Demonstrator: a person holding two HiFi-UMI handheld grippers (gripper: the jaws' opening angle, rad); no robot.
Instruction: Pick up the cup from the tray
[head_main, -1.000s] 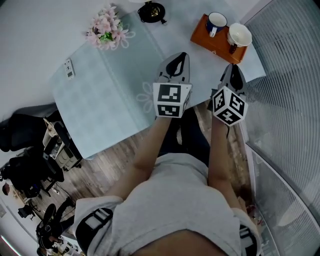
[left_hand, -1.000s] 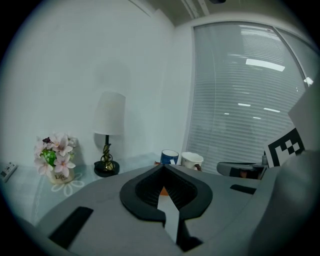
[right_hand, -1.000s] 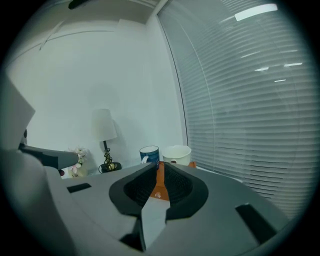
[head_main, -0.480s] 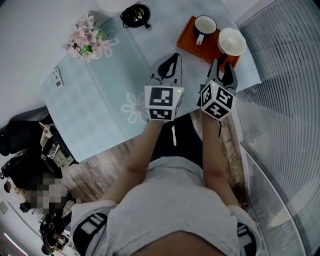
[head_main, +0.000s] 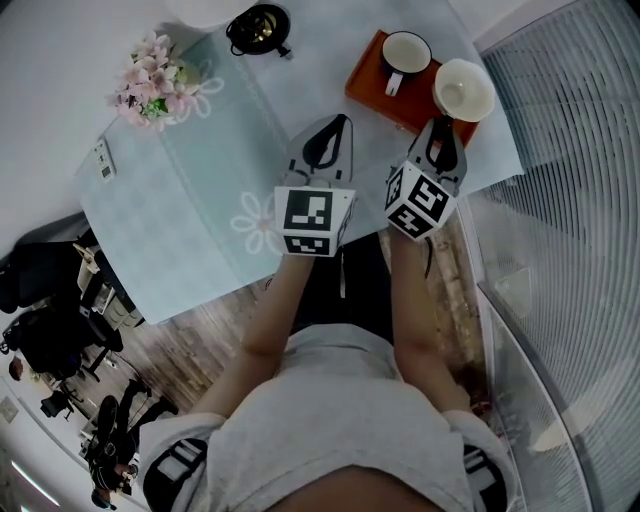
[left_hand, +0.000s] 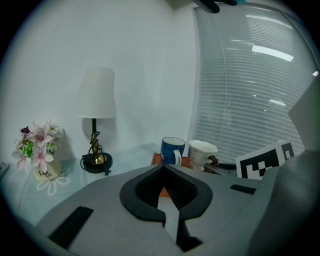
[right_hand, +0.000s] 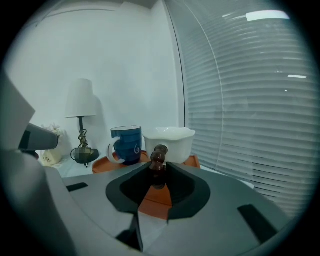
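An orange tray (head_main: 368, 88) at the table's far right holds a blue cup (head_main: 403, 52) and a white cup (head_main: 463, 88) with a brown knobbed handle (right_hand: 159, 155). My right gripper (head_main: 443, 128) is at the white cup's near side. Its jaws are closing with that handle between their tips (right_hand: 158, 167), and I see no firm pinch. The blue cup (right_hand: 127, 144) stands just left of it. My left gripper (head_main: 337, 122) hovers over the pale tablecloth left of the tray, its tips together and holding nothing (left_hand: 162, 169).
A black-based lamp (head_main: 252, 27) with a white shade (left_hand: 94, 95) and a pot of pink flowers (head_main: 150, 80) stand at the back left. A small remote (head_main: 101, 158) lies near the table's left edge. Window blinds (head_main: 570, 150) run along the right, close behind the tray.
Both grippers have moved forward toward the tray. The right one has come up to the white cup's handle.
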